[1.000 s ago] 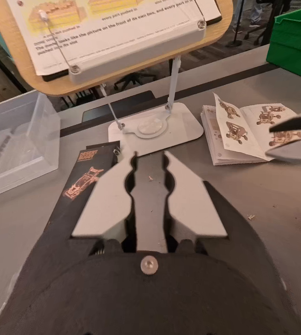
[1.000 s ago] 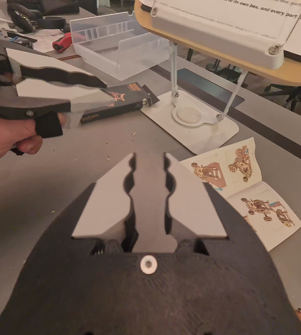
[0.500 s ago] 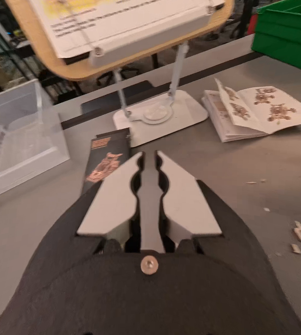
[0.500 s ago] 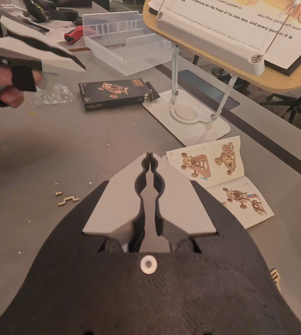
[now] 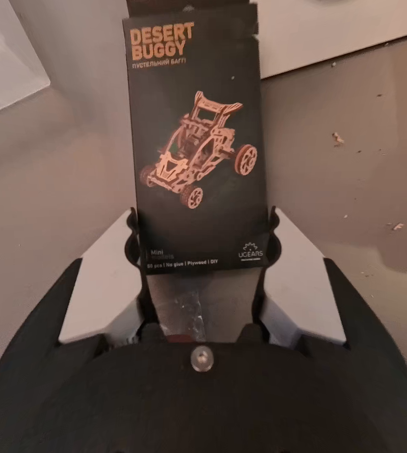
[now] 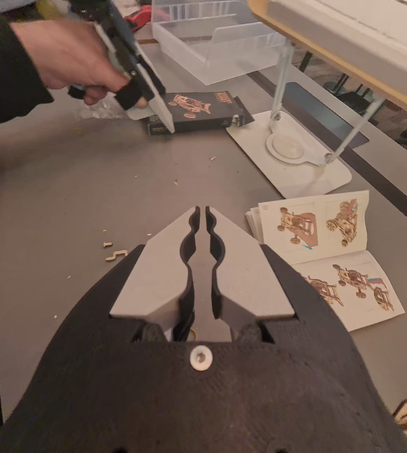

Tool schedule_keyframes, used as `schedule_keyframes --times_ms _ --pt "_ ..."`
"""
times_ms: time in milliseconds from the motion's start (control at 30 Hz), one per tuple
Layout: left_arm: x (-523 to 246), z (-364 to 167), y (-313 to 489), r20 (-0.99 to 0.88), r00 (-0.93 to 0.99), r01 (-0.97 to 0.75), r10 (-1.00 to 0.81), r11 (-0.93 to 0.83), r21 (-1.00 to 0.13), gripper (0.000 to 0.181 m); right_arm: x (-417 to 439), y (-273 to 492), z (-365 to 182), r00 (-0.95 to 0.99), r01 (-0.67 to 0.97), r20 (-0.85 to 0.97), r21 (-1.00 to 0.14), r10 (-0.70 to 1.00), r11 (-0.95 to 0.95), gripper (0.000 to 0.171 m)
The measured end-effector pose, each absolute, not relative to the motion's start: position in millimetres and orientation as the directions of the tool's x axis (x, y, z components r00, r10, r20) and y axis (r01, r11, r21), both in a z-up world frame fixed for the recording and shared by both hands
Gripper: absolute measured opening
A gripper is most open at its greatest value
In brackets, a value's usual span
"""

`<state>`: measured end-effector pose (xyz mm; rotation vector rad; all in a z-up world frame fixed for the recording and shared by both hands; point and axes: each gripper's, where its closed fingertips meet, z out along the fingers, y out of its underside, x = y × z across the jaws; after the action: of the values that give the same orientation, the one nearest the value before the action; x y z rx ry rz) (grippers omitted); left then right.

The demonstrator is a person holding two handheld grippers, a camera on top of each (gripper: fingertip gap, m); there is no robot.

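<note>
A black box with a picture of a wooden buggy [image 5: 192,122] lies flat on the grey table [image 5: 50,171]. My left gripper [image 5: 203,209] is wide open and straddles the box's near end, one finger on each long side, the pads just beside its edges. The right wrist view shows this gripper [image 6: 165,117], held by a hand, tilted down with its fingertips at the box [image 6: 197,107]. My right gripper [image 6: 200,208] is shut with nothing between its pads, above bare table left of an open booklet [image 6: 320,240].
A white stand base [image 6: 295,157] carrying a board on thin legs sits right of the box. A clear plastic bin [image 6: 212,49] stands behind it. Small wooden pieces [image 6: 115,255] lie near my right gripper. A crumpled clear bag [image 6: 94,110] lies left of the box.
My left gripper came down over the black box and opened wide around its near end. My right gripper's pads came together on air and stayed shut.
</note>
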<state>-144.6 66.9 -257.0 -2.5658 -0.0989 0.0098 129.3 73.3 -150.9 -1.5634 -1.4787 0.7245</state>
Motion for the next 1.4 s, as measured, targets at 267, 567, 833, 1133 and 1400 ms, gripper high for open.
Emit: schedule_keyframes --times_ms 267,567,833,1133,1400 --pt "-133 -246 76 0.008 1.000 0.025 0.025 -0.805 -0.593 0.102 100 1 -167 -0.081 0.561 0.230 -0.794 0.970 0.236 0.001" --pt "-101 -219 69 0.074 0.997 0.038 -0.019 -0.724 -0.689 0.102 126 23 -165 0.009 0.581 0.015 -0.814 1.000 0.007 0.018" --pt "-75 -221 54 0.075 0.994 -0.006 -0.079 -0.724 -0.690 0.102 241 55 -131 0.086 0.570 0.045 -0.822 0.995 -0.012 0.031" --pt "-53 -230 49 0.100 0.988 -0.019 -0.116 -0.743 -0.669 0.102 407 127 -201 0.303 0.745 0.201 -0.660 0.932 -0.099 0.031" --pt "-40 -238 44 0.111 0.988 -0.009 -0.109 -0.756 -0.655 0.103 425 152 -251 0.273 0.790 0.155 -0.599 0.950 -0.129 0.016"
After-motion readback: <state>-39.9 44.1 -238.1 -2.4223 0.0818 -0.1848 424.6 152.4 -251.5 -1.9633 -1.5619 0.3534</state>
